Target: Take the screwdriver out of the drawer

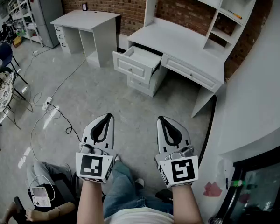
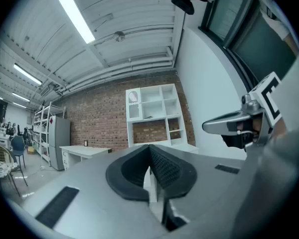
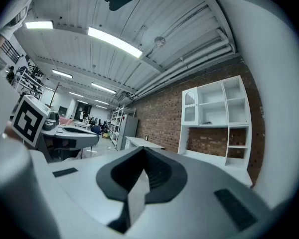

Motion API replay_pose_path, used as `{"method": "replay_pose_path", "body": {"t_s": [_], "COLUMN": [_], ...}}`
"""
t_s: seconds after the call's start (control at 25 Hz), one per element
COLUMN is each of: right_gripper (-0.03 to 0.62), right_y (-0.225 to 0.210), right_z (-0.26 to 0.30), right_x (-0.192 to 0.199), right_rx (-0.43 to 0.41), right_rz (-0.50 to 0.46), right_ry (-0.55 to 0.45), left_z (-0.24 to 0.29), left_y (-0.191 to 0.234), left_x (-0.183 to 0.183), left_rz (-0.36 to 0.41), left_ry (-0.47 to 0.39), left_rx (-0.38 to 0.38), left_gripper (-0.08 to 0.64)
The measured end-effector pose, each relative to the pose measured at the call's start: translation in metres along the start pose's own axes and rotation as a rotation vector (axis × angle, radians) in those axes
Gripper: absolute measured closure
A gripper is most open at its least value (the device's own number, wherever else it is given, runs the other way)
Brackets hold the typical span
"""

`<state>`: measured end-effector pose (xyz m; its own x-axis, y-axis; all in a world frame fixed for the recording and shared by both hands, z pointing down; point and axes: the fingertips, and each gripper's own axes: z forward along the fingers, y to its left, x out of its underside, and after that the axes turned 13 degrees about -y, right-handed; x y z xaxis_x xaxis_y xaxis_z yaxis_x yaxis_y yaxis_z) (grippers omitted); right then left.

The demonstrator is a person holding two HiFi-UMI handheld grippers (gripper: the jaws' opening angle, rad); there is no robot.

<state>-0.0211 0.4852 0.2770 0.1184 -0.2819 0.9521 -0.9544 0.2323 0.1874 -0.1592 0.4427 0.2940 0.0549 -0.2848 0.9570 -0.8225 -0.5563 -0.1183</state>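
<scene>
A white desk with a shelf hutch (image 1: 196,43) stands against the brick wall across the floor. Its top left drawer (image 1: 136,61) is pulled open; I make out no screwdriver inside from here. My left gripper (image 1: 102,121) and right gripper (image 1: 165,123) are held side by side, level, well short of the desk. Both are shut with nothing between the pads. In the left gripper view the left gripper (image 2: 149,149) points toward the hutch (image 2: 154,114), with the right gripper (image 2: 231,126) beside it. The right gripper view shows the right gripper (image 3: 143,151) shut too.
A second white desk (image 1: 86,20) stands at the back left, next to a grey cabinet (image 1: 46,8). Cables (image 1: 53,108) trail over the concrete floor. A seated person (image 1: 44,195) is at the lower left, a chair (image 1: 2,90) at the left edge, a white wall (image 1: 256,101) to the right.
</scene>
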Motion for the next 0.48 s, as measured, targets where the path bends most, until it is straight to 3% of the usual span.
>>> {"method": "replay_pose_path", "body": {"t_s": [0.48], "right_gripper": [0.583], "right_y": [-0.033], "right_z": [-0.011], "right_x": [0.003], "right_rx": [0.035], "right_rz": [-0.021], "right_ry": [0.033], "left_z": [0.021], "left_y": [-0.009], "left_x": [0.005], "left_rz": [-0.024], "left_ry": [0.005], "left_rx": [-0.009], "left_gripper": [0.546]}}
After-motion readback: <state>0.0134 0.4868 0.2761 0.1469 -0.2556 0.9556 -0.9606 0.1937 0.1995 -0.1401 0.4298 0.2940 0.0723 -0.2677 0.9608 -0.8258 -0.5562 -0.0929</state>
